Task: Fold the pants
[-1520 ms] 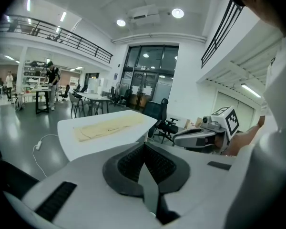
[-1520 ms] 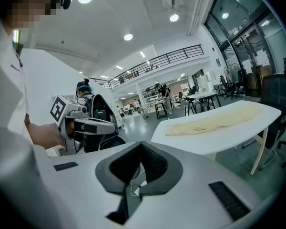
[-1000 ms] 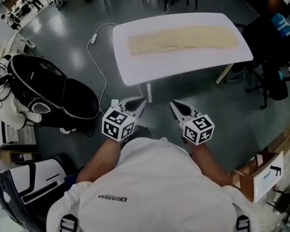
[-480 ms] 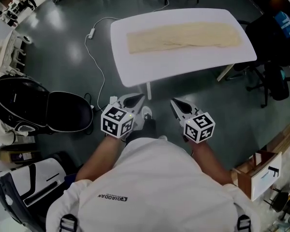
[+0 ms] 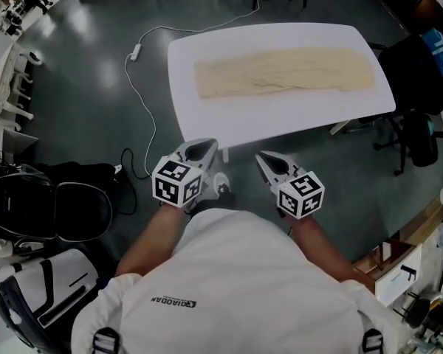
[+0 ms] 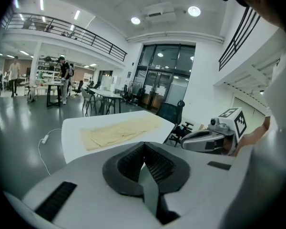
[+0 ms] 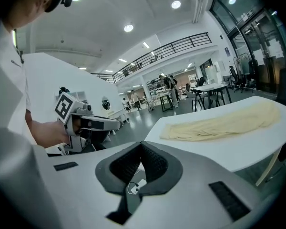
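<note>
Cream pants (image 5: 284, 71) lie flat and lengthwise on a white table (image 5: 207, 120) ahead of me. My left gripper (image 5: 204, 150) and right gripper (image 5: 261, 158) hang side by side just short of the table's near edge, both shut and with nothing in them. The left gripper view has its pads met at the tip (image 6: 143, 144), with the pants (image 6: 118, 130) beyond and the right gripper (image 6: 205, 140) alongside. Past the right gripper's closed jaws (image 7: 142, 146), that view takes in the pants (image 7: 224, 120) and the left gripper (image 7: 93, 123).
A white cable (image 5: 144, 94) runs over the grey floor left of the table. Black bags (image 5: 52, 205) lie at the lower left. An office chair (image 5: 417, 135) stands right of the table, with a cardboard box (image 5: 399, 268) near it. More tables and people fill the hall behind.
The table and pants have come nearer to both grippers, which moved forward together. The black bags have slid back and left in the head view.
</note>
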`<state>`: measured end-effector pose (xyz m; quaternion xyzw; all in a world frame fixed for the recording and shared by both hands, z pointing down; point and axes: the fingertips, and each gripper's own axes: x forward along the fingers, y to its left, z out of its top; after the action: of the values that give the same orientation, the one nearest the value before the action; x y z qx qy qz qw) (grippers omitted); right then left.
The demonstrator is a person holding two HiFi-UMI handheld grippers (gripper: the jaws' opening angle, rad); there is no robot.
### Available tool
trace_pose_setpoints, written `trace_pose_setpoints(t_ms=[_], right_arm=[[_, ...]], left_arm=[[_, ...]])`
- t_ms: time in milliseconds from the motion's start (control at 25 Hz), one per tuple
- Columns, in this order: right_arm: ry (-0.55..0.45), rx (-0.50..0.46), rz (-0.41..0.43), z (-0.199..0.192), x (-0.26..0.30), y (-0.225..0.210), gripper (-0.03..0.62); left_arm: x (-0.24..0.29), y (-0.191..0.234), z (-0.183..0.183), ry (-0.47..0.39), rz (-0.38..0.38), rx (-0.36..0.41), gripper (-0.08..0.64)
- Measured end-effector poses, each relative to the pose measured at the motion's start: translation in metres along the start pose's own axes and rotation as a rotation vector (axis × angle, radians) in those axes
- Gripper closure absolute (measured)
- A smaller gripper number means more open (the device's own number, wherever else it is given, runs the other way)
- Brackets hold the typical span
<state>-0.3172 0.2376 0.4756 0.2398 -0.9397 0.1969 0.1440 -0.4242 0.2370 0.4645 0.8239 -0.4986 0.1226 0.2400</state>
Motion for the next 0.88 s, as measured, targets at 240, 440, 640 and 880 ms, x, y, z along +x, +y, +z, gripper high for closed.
trace_pose_setpoints(t_ms=[240, 440, 640, 880], right_arm=[[0.037, -0.029, 0.013, 0.03, 0.052, -0.028, 0.575], [0.069, -0.063, 0.033, 0.054, 0.098, -0.036, 0.575], [0.094, -0.071, 0.029, 0.069, 0.133, -0.041, 0.575], [0.102, -0.056, -0.005, 0.073, 0.155, -0.053, 0.575]], left_arm=[[0.025, 0.052, 0.02, -0.002, 0.03, -0.006, 0.532], [0.032, 0.095, 0.028, -0.007, 0.053, -0.028, 0.532], [0.036, 0.134, 0.036, -0.011, 0.047, -0.044, 0.532], [0.049, 0.169, 0.037, 0.009, 0.052, -0.044, 0.532]])
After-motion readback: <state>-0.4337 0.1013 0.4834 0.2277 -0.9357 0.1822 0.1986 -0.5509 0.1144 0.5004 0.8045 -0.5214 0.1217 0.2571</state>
